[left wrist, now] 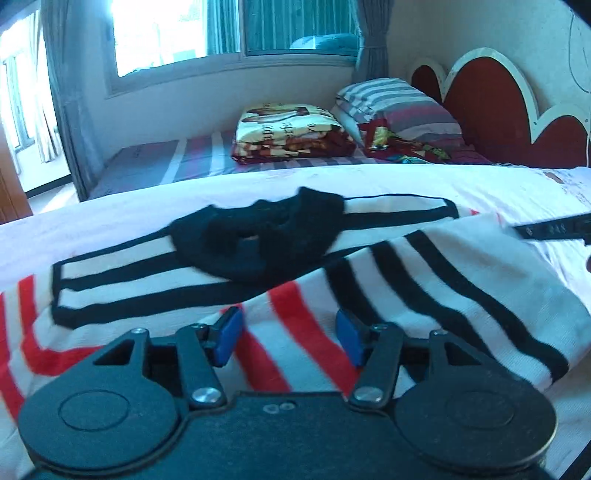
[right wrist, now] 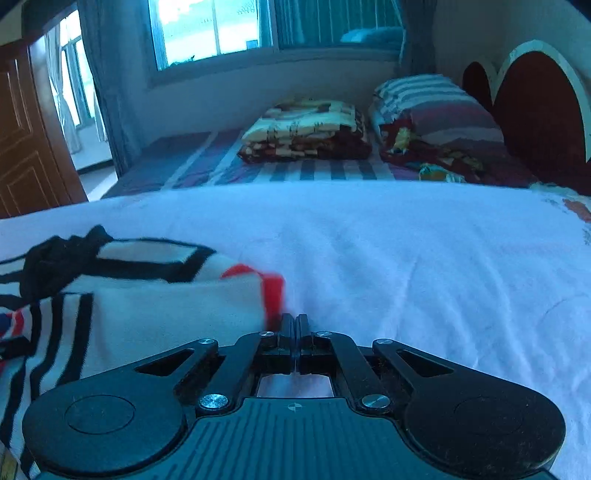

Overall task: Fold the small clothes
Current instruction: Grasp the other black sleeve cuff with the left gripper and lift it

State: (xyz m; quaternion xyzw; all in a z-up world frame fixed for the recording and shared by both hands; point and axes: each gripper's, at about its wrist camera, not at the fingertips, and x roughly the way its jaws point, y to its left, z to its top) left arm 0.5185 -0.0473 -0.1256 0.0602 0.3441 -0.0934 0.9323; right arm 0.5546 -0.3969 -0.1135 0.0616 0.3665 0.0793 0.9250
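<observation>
A small white sweater [left wrist: 295,291] with black and red stripes and a black collar [left wrist: 258,240] lies on the white bed cover [left wrist: 369,181]. A sleeve is folded over its body. My left gripper [left wrist: 288,338] is open just above the sweater's lower part, its blue pads [left wrist: 231,334] apart and empty. In the right wrist view the sweater [right wrist: 147,306] lies at the left. My right gripper [right wrist: 294,325] is shut with its jaws together, right beside the sweater's red-edged corner [right wrist: 271,291]. I cannot tell whether cloth is pinched between them.
A folded patterned blanket [left wrist: 291,133] and a striped pillow [left wrist: 399,107] lie at the far side of the bed by the red headboard [left wrist: 491,107]. A window [left wrist: 221,33] and curtains are behind. The right gripper's tip [left wrist: 554,229] shows at the right edge.
</observation>
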